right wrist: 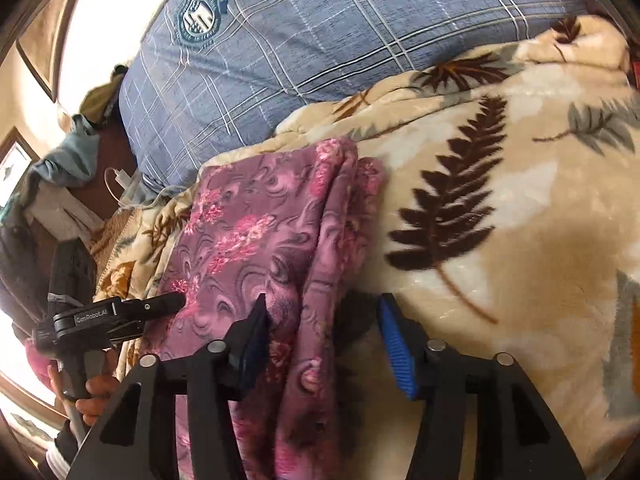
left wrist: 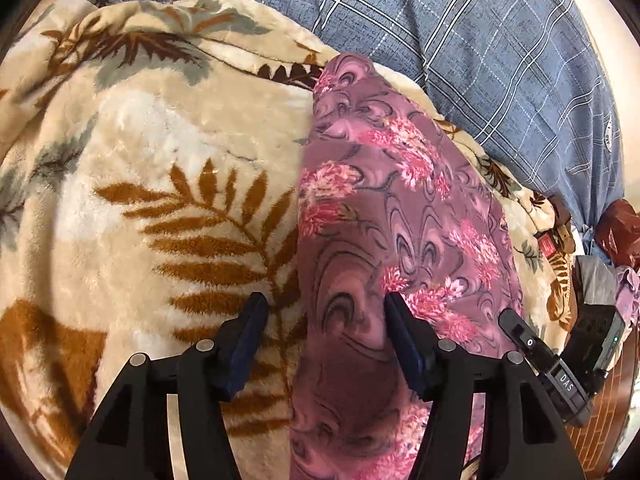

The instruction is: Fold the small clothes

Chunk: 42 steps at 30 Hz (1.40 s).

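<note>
A mauve garment (left wrist: 400, 220) with pink flowers lies folded in a long strip on a beige leaf-print blanket (left wrist: 140, 160). My left gripper (left wrist: 325, 312) is open and straddles the strip's left edge near its close end; the pads do not press the cloth. In the right wrist view the same garment (right wrist: 248, 240) shows its thick folded edge on the right. My right gripper (right wrist: 324, 308) is open around that edge, with cloth between the blue pads but free of them. One finger of the left gripper (right wrist: 160, 304) reaches onto the cloth from the left, held by a hand (right wrist: 92, 396).
A blue checked pillow (left wrist: 480, 60) (right wrist: 300, 60) lies beyond the blanket (right wrist: 500, 240). Loose clothes (right wrist: 72, 160) and a white charger cable (right wrist: 120, 178) clutter the bedside. More bundled items (left wrist: 616, 240) sit at the right edge of the bed.
</note>
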Each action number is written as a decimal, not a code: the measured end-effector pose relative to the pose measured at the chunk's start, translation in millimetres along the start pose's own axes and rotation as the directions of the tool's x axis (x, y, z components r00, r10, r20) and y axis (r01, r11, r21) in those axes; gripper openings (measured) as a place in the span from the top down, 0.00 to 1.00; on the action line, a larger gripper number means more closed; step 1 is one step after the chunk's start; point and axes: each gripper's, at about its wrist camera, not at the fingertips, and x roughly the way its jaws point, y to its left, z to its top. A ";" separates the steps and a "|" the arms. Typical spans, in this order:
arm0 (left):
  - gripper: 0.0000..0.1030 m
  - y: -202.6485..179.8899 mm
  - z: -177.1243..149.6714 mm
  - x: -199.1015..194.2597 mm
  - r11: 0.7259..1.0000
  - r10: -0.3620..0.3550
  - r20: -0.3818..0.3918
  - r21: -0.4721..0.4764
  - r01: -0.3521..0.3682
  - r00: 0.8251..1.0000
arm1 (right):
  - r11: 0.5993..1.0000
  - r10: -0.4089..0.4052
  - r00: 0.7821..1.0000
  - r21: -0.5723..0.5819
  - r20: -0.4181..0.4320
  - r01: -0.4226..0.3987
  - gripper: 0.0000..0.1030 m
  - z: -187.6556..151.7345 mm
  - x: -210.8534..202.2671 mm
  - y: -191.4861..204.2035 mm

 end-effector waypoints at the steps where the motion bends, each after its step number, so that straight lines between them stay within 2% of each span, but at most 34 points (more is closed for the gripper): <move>1: 0.40 -0.5 0.8 -0.5 1.000 0.005 -0.004 -0.002 -0.005 1.000 | 1.000 0.000 1.000 -0.002 -0.001 0.000 0.48 -0.3 0.6 2.7; 3: 0.41 -4.1 -2.1 2.8 1.000 0.020 -0.012 -0.001 -0.020 1.000 | 1.000 -0.029 1.000 0.010 -0.012 0.029 0.48 2.1 -2.3 7.8; 6: 0.41 -10.1 -11.3 -21.0 0.998 0.063 0.014 0.018 -0.063 0.998 | 0.994 -0.106 0.994 -0.007 -0.003 0.106 0.44 0.5 -19.7 19.3; 9: 0.41 -19.2 -30.6 -47.5 0.991 0.124 0.069 0.044 -0.127 0.990 | 0.975 -0.209 0.978 -0.073 -0.005 0.208 0.42 -7.7 -39.8 36.7; 10: 0.41 -23.0 -38.1 -54.3 0.987 0.149 0.086 0.052 -0.154 0.985 | 0.966 -0.243 0.970 -0.093 -0.017 0.240 0.38 -12.8 -46.3 43.2; 13: 0.41 -39.5 -66.2 -71.2 0.951 0.270 0.149 0.112 -0.288 0.951 | 0.939 -0.327 0.943 -0.134 -0.053 0.318 0.16 -31.1 -59.7 58.6; 15: 0.41 -50.1 -90.2 -77.8 0.915 0.347 0.191 0.147 -0.377 0.918 | 0.913 -0.394 0.916 -0.149 -0.074 0.380 0.11 -46.7 -67.3 66.6; 17: 0.41 -58.6 -115.9 -80.8 0.886 0.391 0.217 0.174 -0.430 0.894 | 0.897 -0.426 0.901 -0.163 -0.079 0.410 0.05 -61.1 -75.6 71.0; 19: 0.41 -67.4 -141.4 -82.9 0.851 0.429 0.238 0.216 -0.478 0.871 | 0.867 -0.482 0.869 -0.204 -0.113 0.454 0.03 -79.1 -78.9 75.5; 22: 0.41 -77.8 -174.5 -86.1 0.798 0.477 0.281 0.260 -0.544 0.833 | 0.824 -0.527 0.850 -0.256 -0.018 0.506 0.03 -110.9 -99.0 84.2; 24: 0.40 -84.7 -197.5 -90.1 0.774 0.486 0.309 0.283 -0.567 0.818 | 0.804 -0.542 0.840 -0.269 0.034 0.529 0.03 -124.0 -111.1 89.1; 26: 0.40 -91.7 -214.3 -92.2 0.761 0.483 0.321 0.306 -0.572 0.815 | 0.782 -0.558 0.824 -0.270 0.099 0.562 0.02 -135.0 -125.0 94.2; 29: 0.40 -101.5 -233.4 -97.6 0.768 0.450 0.318 0.339 -0.543 0.834 | 0.785 -0.543 0.826 -0.256 0.152 0.564 0.02 -142.9 -141.9 99.7; 32: 0.40 -114.0 -246.3 -105.9 0.760 0.428 0.336 0.369 -0.535 0.839 | 0.779 -0.540 0.822 -0.262 0.180 0.570 0.02 -143.1 -150.7 106.1; 34: 0.40 -119.5 -251.6 -112.7 0.766 0.406 0.346 0.376 -0.522 0.846 | 0.771 -0.541 0.819 -0.275 0.192 0.574 0.02 -142.3 -152.7 111.4; 37: 0.41 -121.1 -254.8 -124.0 0.784 0.373 0.338 0.383 -0.488 0.864 | 0.774 -0.527 0.828 -0.292 0.192 0.561 0.02 -141.8 -153.7 118.5; 42: 0.41 -121.2 -257.7 -137.2 0.774 0.350 0.373 0.402 -0.490 0.859 | 0.787 -0.511 0.838 -0.288 0.194 0.546 0.02 -146.9 -155.3 125.0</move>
